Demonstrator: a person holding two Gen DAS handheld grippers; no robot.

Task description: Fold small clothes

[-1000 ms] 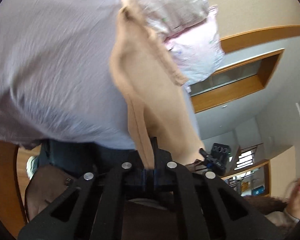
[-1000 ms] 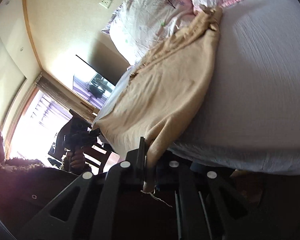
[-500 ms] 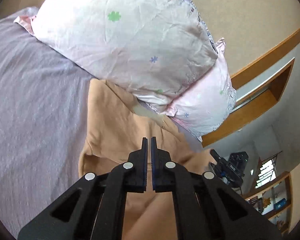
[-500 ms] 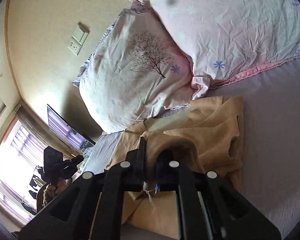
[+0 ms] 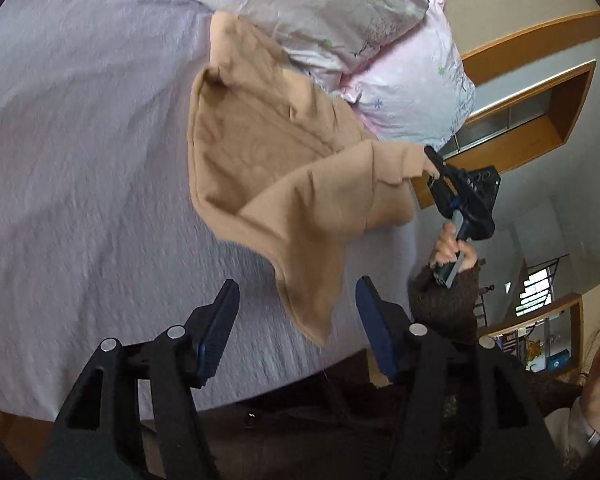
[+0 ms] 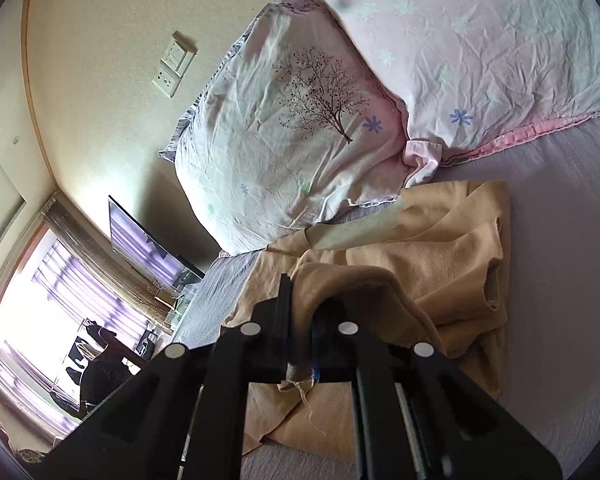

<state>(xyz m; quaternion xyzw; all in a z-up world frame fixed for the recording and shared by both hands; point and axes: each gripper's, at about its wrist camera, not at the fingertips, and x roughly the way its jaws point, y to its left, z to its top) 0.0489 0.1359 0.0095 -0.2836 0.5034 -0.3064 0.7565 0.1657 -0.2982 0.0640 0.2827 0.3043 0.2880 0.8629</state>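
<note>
Bedsheet point(image 5: 80, 140) fills the left, lilac and bare. Left gripper point(image 5: 296, 320) hangs with jaws spread wide, holding nothing, a loose corner of the tan garment point(image 5: 284, 184) dangling just ahead of them. That garment lies half-folded, rumpled, against the pillows point(image 5: 340, 20). Far right, the right gripper point(image 5: 434, 164) pinches an edge and lifts it. Looks like mid-fold; next, I'd say, the left must close on that hanging corner, so the cloth can be drawn flat.
</note>
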